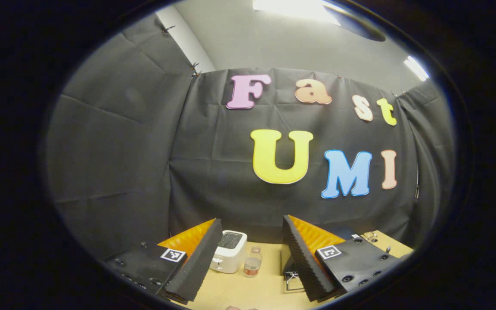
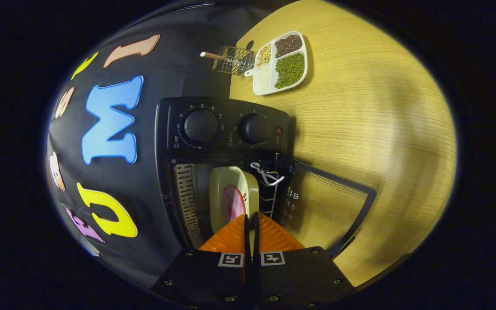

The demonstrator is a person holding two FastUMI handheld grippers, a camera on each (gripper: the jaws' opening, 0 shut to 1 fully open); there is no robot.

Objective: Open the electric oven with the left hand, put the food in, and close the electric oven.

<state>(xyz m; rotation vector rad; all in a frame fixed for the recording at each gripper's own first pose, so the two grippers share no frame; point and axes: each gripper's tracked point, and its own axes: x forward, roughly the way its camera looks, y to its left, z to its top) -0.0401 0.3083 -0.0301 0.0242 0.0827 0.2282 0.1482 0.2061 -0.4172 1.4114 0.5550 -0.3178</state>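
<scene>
Oven door open and the food already inside: that is where your task stands, judging from both views.

In the left gripper view, your left gripper (image 1: pixel 248 258) points up toward the booth's black cloth wall, its jaws spread wide with nothing between them. Low between them, on the wooden table (image 1: pixel 248 292), stand a white toaster (image 1: pixel 230 252) and a small glass jar (image 1: pixel 252 261), close together.

In the right gripper view, the scene appears turned on its side. The electric oven (image 2: pixel 224 129) is black, with two round knobs (image 2: pixel 201 125) on its control panel. Its glass door (image 2: pixel 330 202) hangs fully open over the table. A pale dish of food (image 2: pixel 230 198) with a pink centre sits inside the oven cavity on the wire rack (image 2: pixel 269 193). Your right gripper (image 2: pixel 251 230) is just in front of the dish with its jaws pressed together; they seem to pinch the dish's near rim, though the contact itself is hard to make out. Well beyond the oven lie a divided tray of beans and grains (image 2: pixel 280 62) and a small wire basket (image 2: pixel 233 60).

What seems left: let go of the dish, draw the right gripper clear, then swing the door shut.
</scene>
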